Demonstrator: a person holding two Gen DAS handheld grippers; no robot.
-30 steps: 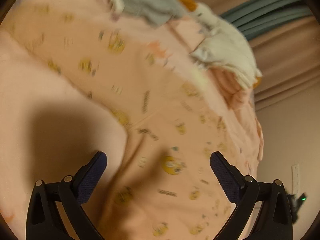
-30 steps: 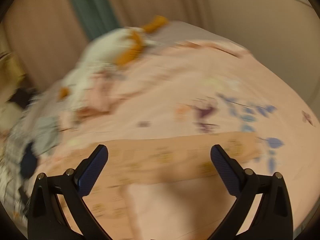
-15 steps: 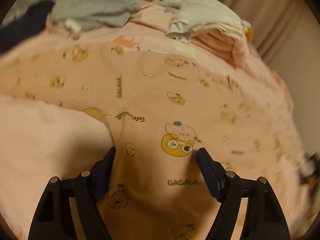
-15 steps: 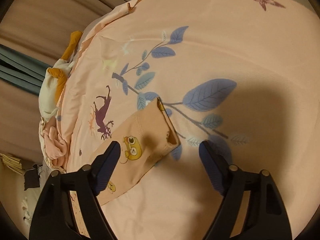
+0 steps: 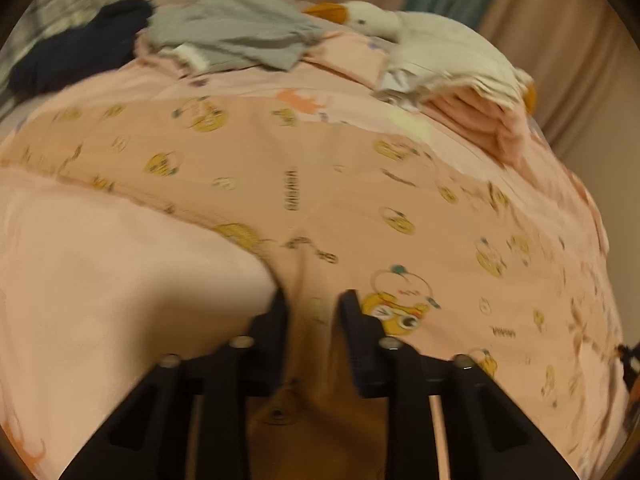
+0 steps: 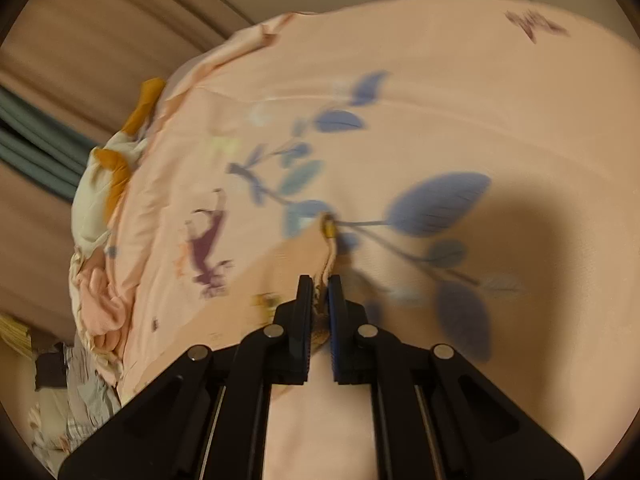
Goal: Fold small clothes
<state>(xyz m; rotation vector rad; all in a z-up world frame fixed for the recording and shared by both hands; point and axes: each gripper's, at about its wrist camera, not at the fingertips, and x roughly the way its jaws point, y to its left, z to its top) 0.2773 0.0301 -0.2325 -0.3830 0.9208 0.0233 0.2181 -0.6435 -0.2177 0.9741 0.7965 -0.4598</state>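
A small peach garment with yellow duck prints (image 5: 304, 184) lies spread on a pink bedsheet (image 5: 100, 280). My left gripper (image 5: 312, 308) is shut on the garment near its crotch seam, with fabric bunched between the jaws. My right gripper (image 6: 319, 300) is shut on the cuff end of the garment (image 6: 296, 256), which lies on the sheet with blue leaf prints (image 6: 440, 196).
A white plush goose (image 5: 420, 40), a grey garment (image 5: 240, 36), a dark navy garment (image 5: 76, 56) and folded pink cloth (image 5: 492, 120) lie at the far side of the bed. Curtains hang behind. The plush goose (image 6: 104, 176) shows at the right wrist view's left.
Both grippers were open and have closed on the duck-print garment: the left near the seam, the right on the cuff. Both moved in closer to the fabric.
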